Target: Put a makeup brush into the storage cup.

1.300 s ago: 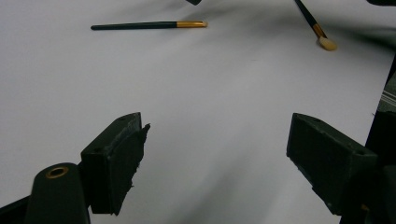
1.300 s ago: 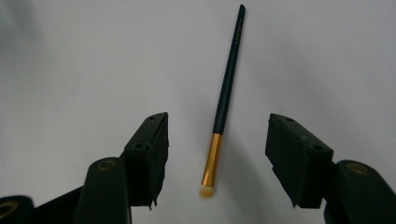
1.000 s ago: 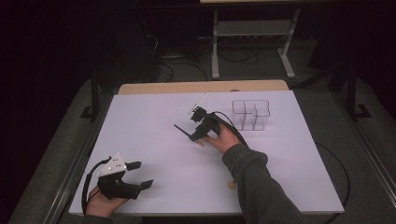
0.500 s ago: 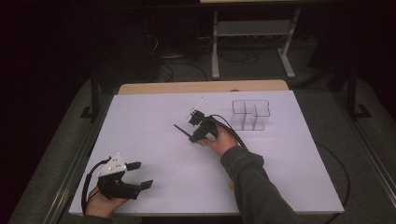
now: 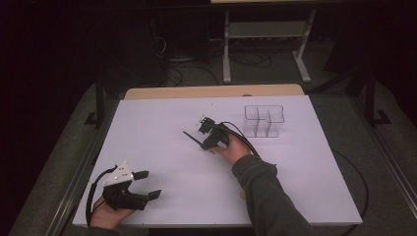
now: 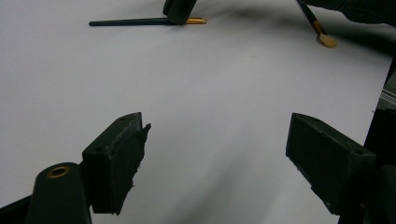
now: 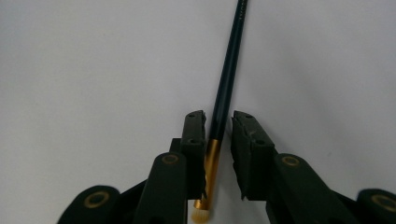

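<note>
Right claw (image 7: 218,140) straddles brush (image 7: 227,84) — handle lettering unreadable.

Left hand-held gripper (image 5: 147,184) low, jaws wide; right hand-held gripper (image 5: 201,139) jaws just closing.

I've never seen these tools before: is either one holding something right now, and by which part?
The right gripper has just been closing around a slim black brush near its gold ferrule; a firm pinch can't be told. The left gripper holds nothing.

Dim room. White rectangular counter (image 5: 147,128) with pale wooden far edge, grey carpeted floor (image 5: 344,98), light grey metal shelf stand (image 5: 265,34) beyond, black cables (image 5: 187,69) tangled beneath.
</note>
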The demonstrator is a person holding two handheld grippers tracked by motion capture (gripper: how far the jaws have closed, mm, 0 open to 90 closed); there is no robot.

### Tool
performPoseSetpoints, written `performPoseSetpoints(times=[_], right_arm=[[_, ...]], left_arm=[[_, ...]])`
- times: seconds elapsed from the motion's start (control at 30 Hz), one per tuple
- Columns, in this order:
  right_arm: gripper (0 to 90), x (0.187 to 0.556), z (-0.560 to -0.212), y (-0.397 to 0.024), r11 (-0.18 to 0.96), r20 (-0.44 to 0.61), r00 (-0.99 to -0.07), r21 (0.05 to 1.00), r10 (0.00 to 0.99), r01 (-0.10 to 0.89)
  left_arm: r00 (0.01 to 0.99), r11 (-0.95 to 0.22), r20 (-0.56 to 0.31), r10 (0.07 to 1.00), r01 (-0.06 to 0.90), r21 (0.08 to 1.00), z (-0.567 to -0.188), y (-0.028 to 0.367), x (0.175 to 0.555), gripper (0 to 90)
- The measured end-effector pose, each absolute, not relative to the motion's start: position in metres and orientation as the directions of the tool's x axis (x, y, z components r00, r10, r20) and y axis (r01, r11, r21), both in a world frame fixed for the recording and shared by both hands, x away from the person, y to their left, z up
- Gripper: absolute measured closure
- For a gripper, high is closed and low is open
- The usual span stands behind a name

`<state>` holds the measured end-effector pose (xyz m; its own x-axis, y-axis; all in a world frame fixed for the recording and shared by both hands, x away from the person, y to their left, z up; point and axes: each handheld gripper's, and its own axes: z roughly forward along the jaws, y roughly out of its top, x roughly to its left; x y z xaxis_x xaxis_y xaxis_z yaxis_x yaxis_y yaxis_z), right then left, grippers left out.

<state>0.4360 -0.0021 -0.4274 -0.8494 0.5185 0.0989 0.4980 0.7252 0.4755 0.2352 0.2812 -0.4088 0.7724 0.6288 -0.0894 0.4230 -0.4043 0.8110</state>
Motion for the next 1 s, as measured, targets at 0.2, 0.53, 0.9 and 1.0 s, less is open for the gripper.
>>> performPoseSetpoints(times=[0.2, 0.53, 0.9, 1.0], right_arm=[[80.0, 0.434, -0.428, -0.002, 0.734, 0.071, -0.852, 0.474, 0.519, 0.487], [83.3, 0.432, -0.427, 0.001, 0.76, 0.032, -0.867, 0.465, 0.497, 0.454], [83.4, 0.439, -0.424, -0.011, 0.739, 0.114, -0.872, 0.487, 0.475, 0.466], [83.4, 0.438, -0.42, -0.013, 0.738, 0.12, -0.877, 0.495, 0.465, 0.459]], left_arm=[[0.776, -0.408, -0.086, 0.625, 0.419, 0.811, -0.409, 0.281, 0.235, 19.5], [0.773, -0.405, -0.089, 0.628, 0.422, 0.811, -0.409, 0.282, 0.235, 19.6], [0.778, -0.414, -0.083, 0.622, 0.417, 0.809, -0.409, 0.281, 0.236, 20.1], [0.782, -0.42, -0.082, 0.618, 0.417, 0.806, -0.409, 0.281, 0.237, 21.5]])
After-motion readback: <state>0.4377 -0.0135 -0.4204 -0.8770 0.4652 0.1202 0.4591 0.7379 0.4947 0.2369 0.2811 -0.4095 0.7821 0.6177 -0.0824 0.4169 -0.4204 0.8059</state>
